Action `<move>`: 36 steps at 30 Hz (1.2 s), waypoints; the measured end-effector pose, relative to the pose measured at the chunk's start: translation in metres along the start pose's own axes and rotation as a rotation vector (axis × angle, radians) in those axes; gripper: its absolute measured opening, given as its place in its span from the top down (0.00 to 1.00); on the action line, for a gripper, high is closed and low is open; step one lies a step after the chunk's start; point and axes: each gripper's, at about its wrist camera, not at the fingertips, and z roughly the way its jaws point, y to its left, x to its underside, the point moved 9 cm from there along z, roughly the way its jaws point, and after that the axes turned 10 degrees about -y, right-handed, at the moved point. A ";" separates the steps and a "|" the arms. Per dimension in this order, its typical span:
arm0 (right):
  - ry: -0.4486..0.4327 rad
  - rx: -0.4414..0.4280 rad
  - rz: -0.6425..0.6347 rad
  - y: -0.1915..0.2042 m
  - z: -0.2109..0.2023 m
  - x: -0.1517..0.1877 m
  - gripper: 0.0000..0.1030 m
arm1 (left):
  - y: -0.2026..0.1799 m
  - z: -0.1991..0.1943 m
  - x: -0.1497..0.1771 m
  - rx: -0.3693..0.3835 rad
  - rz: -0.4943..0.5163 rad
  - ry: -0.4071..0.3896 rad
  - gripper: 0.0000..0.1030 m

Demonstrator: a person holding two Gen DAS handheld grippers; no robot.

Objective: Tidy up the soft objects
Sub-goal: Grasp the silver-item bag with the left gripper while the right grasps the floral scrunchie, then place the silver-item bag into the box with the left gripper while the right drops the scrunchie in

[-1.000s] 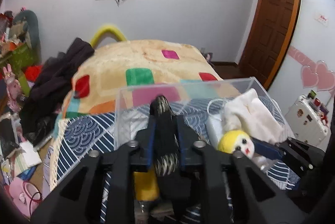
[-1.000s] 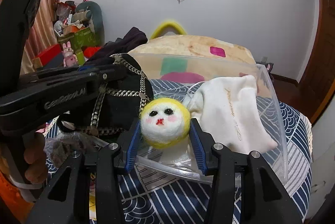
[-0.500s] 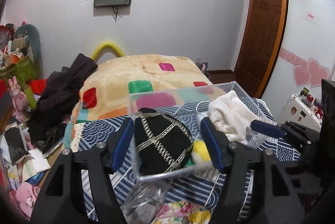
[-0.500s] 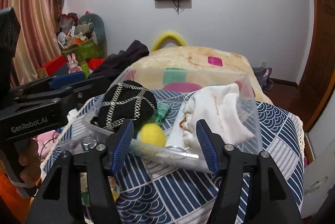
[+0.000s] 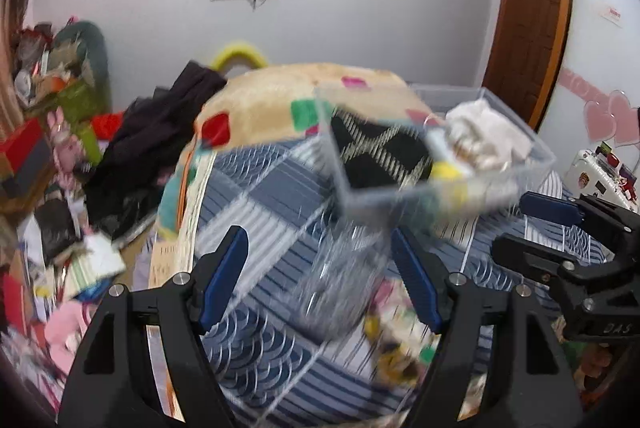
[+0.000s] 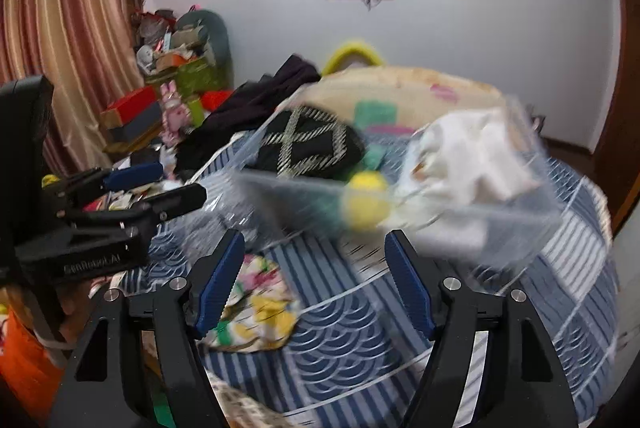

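A clear plastic bin (image 5: 536,148) (image 6: 532,216) stands on the blue patterned bedspread. In it lie a black pouch with a silver chain pattern (image 5: 380,152) (image 6: 312,148), a yellow felt ball (image 5: 444,172) (image 6: 366,202) and a white cloth bag (image 5: 488,136) (image 6: 468,156). My left gripper (image 5: 320,272) is open and empty, short of the bin. My right gripper (image 6: 314,276) is open and empty, also short of the bin. A crumpled clear plastic bag (image 5: 340,288) and a floral cloth (image 6: 260,312) (image 5: 396,332) lie in front of the bin. Both views are blurred.
An orange blanket with coloured squares (image 5: 280,104) covers the far bed. Dark clothes (image 5: 160,136) hang at its left edge. Boxes and toys (image 6: 168,84) pile up by the curtain. A white case (image 5: 600,176) stands at the right near the door.
Both grippers have let go of the black pouch and the yellow ball, which now lie in the bin. Both have opened and drawn back, and the left view has swung left.
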 end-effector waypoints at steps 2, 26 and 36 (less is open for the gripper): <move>0.033 -0.013 -0.003 0.009 0.009 0.010 0.31 | 0.006 -0.002 0.016 0.006 -0.028 0.023 0.28; 0.077 0.103 0.039 -0.024 0.006 0.041 0.87 | -0.022 0.041 0.036 0.085 -0.054 0.103 0.46; -0.015 0.164 0.113 -0.046 -0.023 0.023 0.87 | -0.032 0.022 0.043 0.112 -0.056 0.081 0.71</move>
